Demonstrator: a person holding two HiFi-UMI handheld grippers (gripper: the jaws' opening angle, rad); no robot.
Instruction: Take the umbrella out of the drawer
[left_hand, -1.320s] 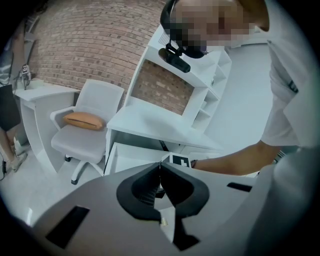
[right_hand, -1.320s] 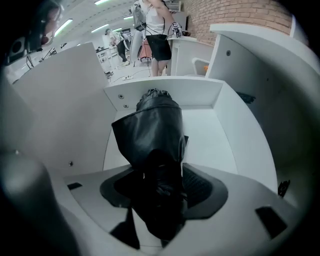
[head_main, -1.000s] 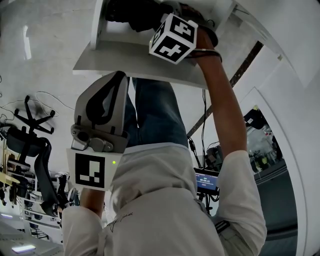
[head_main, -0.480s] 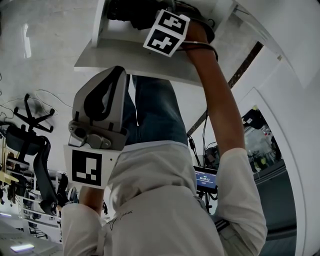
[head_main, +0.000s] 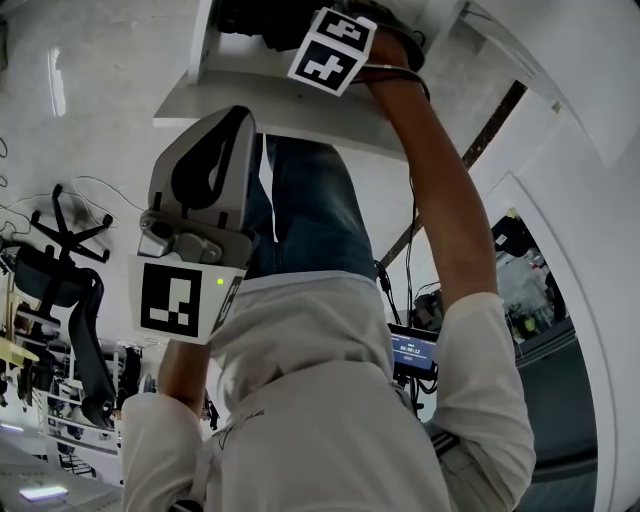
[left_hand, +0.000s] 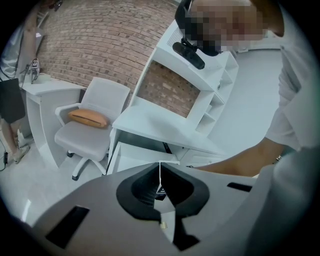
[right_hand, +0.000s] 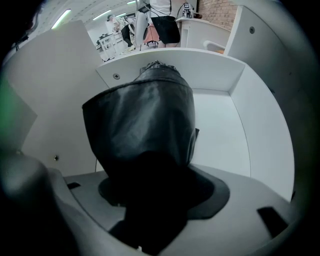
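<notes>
Black fabric, creased, faint sheen. It fills the right hand-held gripper (right_hand: 150, 210), whose jaws are clamped on the near end of the folded umbrella (right_hand: 145, 120).
- The umbrella's body runs away from the jaws toward the far wall of the white drawer (right_hand: 225, 135). Its puckered tip sits about level with that wall's rim.
- It is inside the drawer, walls on three sides. I cannot tell whether its underside rests on the drawer floor or is already clear of it.
- Bare white floor shows to the umbrella's right. Nothing else is visible in there.

Left hand-held gripper (left_hand: 160, 172): jaws pressed together, nothing between them. It is held up and back near the person's torso, well apart from the drawer, taking no part.

Further out:
- The drawer hangs open under a white desk (left_hand: 150, 122).
- A white swivel chair (left_hand: 87, 135) with an orange cushion (left_hand: 87, 117) stands just beside the desk.
- A brick wall (left_hand: 95, 40) is behind.

Step in hand, as I judge it: the grasp is made and extraction is due, so the task is roughly at the midpoint.

The next move calls for a lift, raising the near end and then drawing the whole length up over the walls. The tip must be kept from catching the far rim. The grip is on soft fabric at one end only, so the far end may sag or swing.
</notes>
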